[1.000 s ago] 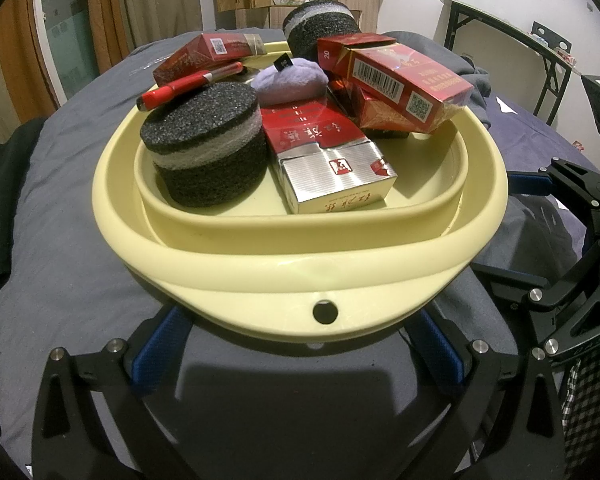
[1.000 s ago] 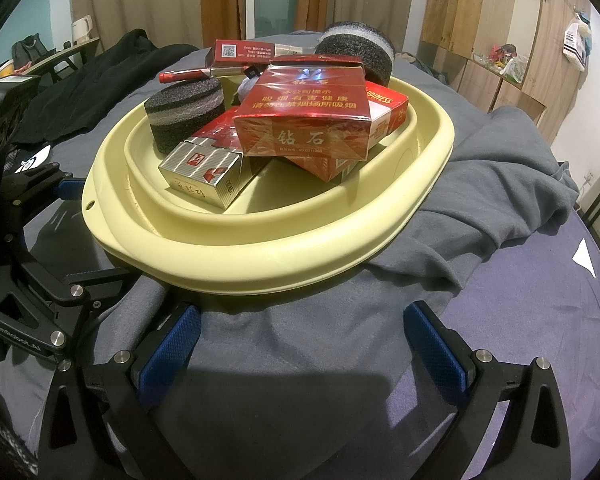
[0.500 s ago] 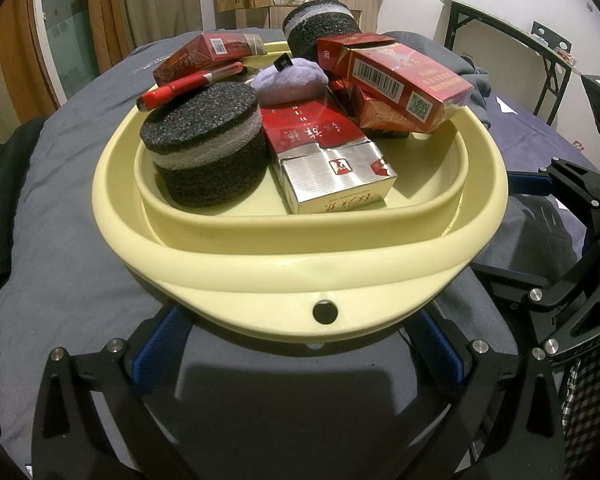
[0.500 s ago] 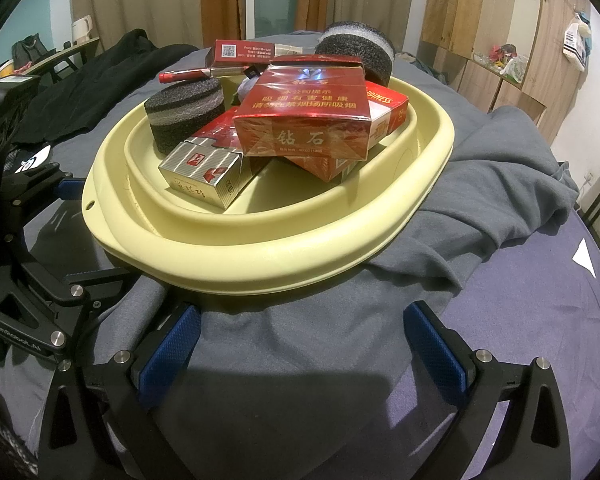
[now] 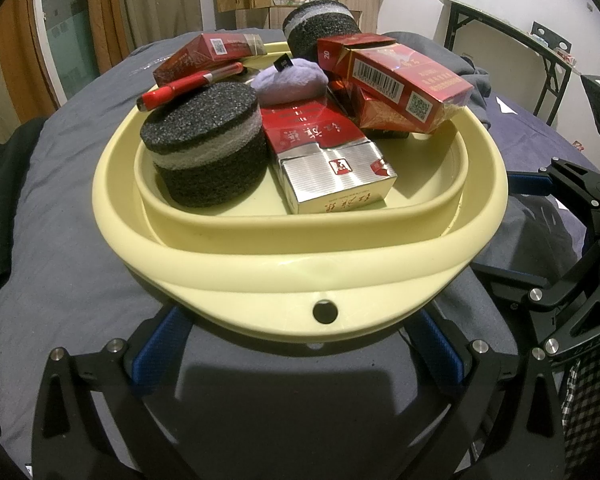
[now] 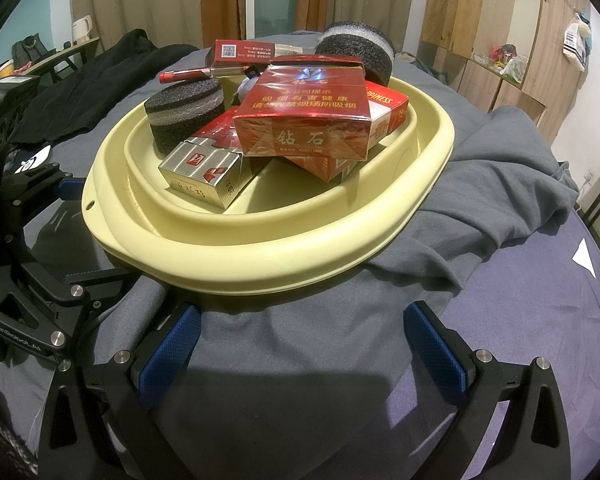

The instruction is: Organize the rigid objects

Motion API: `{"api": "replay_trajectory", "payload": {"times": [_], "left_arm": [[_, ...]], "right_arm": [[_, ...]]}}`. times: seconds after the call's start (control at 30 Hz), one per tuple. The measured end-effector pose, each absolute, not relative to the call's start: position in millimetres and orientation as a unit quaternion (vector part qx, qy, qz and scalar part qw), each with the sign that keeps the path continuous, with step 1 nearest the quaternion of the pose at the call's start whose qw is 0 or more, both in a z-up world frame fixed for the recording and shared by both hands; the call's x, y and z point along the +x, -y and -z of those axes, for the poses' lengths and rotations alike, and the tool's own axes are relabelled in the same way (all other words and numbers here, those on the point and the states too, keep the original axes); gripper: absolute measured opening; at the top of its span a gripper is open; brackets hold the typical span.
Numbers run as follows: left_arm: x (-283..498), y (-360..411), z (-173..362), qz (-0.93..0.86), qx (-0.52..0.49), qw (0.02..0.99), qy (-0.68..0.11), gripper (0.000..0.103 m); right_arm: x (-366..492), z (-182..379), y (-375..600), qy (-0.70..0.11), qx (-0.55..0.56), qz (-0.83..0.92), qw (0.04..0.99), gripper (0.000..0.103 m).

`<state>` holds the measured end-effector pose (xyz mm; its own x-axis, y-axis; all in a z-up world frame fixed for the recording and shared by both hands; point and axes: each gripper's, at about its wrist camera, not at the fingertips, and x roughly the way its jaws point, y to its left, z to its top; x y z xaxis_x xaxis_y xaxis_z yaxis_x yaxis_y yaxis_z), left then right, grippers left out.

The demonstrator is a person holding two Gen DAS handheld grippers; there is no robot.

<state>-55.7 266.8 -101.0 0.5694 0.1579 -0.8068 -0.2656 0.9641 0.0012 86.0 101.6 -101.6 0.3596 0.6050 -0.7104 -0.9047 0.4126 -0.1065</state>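
A pale yellow basin point(image 5: 260, 264) sits on the bed and holds several rigid things. These are a black foam disc point(image 5: 204, 148), a silver-and-red cigarette pack point(image 5: 332, 172), a red pack point(image 5: 404, 80) stacked on others, a red pen point(image 5: 188, 84), a purple pad point(image 5: 290, 80) and a second foam disc point(image 5: 320, 28) at the far rim. My left gripper point(image 5: 300, 342) is open, its blue pads low on either side of the basin's near rim. My right gripper point(image 6: 302, 336) is open over the grey cloth, just short of the basin point(image 6: 260, 248). It holds nothing.
A rumpled grey cloth point(image 6: 480, 184) lies under and to the right of the basin on the dark blue sheet. A black garment point(image 6: 80, 80) is on the far left of the bed. A folding table point(image 5: 520, 52) and wooden cabinets point(image 6: 480, 40) line the walls.
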Motion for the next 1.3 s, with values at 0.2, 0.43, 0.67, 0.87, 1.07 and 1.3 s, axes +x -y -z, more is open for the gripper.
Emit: {"api": "replay_trajectory", "payload": {"times": [0.2, 0.43, 0.67, 0.87, 1.07, 1.3], "left_arm": [[-55.9, -267.4, 100.7, -0.120, -0.061, 0.884, -0.448, 0.103], [-55.7, -268.5, 100.0, -0.120, -0.059, 0.884, -0.448, 0.103], [-55.7, -268.6, 100.0, -0.120, -0.059, 0.884, -0.448, 0.103], [-55.8, -268.5, 100.0, -0.120, -0.059, 0.884, -0.448, 0.103], [-55.8, -268.5, 100.1, -0.120, -0.059, 0.884, -0.448, 0.103], [-55.7, -269.0, 100.0, -0.120, -0.059, 0.884, -0.448, 0.103]], "right_arm": [[85.6, 101.7, -101.9, -0.299, -0.250, -0.481, 0.785, 0.103], [85.7, 101.7, -101.9, -0.299, -0.251, -0.480, 0.786, 0.103], [85.5, 101.7, -102.0, -0.299, -0.251, -0.480, 0.786, 0.103], [85.6, 101.8, -102.1, -0.299, -0.251, -0.480, 0.785, 0.103], [85.4, 101.9, -102.2, -0.299, -0.251, -0.480, 0.786, 0.103], [85.6, 101.7, -102.0, -0.299, -0.251, -0.480, 0.786, 0.103]]}}
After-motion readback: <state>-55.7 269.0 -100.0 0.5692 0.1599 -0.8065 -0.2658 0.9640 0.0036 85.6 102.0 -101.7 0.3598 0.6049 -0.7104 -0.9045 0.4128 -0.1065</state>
